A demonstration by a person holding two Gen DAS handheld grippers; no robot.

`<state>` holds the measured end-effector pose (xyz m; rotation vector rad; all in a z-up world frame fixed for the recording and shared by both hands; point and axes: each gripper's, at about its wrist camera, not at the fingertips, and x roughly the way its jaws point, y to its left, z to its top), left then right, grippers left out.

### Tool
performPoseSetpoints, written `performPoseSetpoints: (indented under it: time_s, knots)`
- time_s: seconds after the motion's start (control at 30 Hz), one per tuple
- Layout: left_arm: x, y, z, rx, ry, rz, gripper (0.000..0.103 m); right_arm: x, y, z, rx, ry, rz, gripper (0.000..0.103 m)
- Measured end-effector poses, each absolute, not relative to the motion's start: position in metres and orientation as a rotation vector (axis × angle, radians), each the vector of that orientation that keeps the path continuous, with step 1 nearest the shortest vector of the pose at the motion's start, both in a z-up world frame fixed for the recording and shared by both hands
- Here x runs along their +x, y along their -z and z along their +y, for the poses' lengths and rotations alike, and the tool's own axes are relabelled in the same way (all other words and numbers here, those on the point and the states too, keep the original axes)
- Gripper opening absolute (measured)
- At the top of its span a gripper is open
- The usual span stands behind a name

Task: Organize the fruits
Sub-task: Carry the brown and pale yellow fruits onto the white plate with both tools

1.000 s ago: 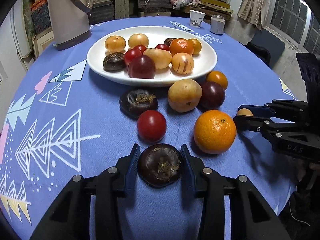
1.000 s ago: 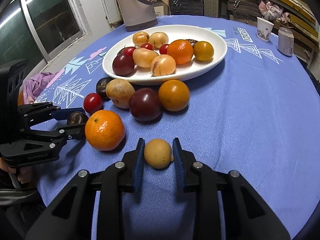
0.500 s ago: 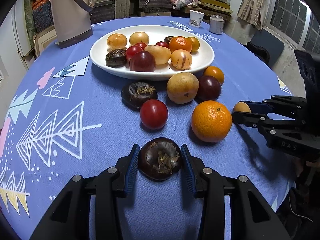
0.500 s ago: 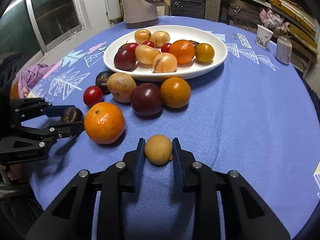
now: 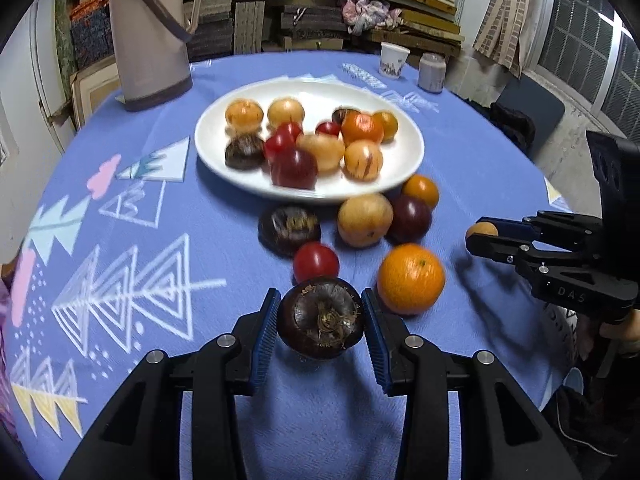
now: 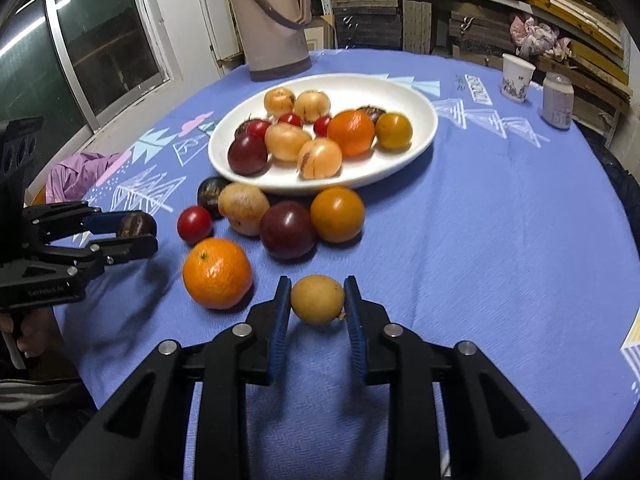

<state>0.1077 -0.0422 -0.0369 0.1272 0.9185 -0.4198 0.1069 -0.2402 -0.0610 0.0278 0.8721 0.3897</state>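
A dark brown fruit [image 5: 321, 318] with a dried stem tuft facing the camera is clamped between the blue pads of the left gripper [image 5: 320, 328], near the front edge of the blue tablecloth [image 5: 120, 240]; it is roundish, so no long axis can be told. A small tan fruit [image 6: 317, 299] is gripped between the closed-in fingers of the right gripper [image 6: 317, 312], its slightly longer axis lying across the jaws. Whether either fruit is lifted off the cloth cannot be told. Both grippers are held low and roughly level, pointed toward the far side of the table. Just beyond them a large orange [image 5: 411, 279] is seen on the cloth, with a red tomato [image 5: 316, 262] to its left. Farther off, a tan fruit [image 5: 365, 220], a dark plum [image 5: 411, 218], a small orange fruit [image 5: 421, 191] and another dark brown fruit [image 5: 289, 230] are gathered beside the near rim of the white plate [image 5: 404, 160], on which more mixed fruit is piled. A beige thermos jug [image 5: 150, 32] is stood at the far left.
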Motion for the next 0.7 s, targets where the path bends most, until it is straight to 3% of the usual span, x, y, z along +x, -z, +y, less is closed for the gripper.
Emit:
performPoseSetpoints:
  time_s: [0.43, 0.7]
  knots:
    - [0.174, -0.009, -0.047, 0.092, 0.396, 0.851, 0.041, 0.155, 0.002, -0.248, 0.055, -0.409, 0.751, 0.026]
    - [0.241, -0.001, -0.053, 0.035, 0.343, 0.884, 0.041, 0.220, 0.000, -0.229, 0.133, -0.451, 0.755, 0.026]
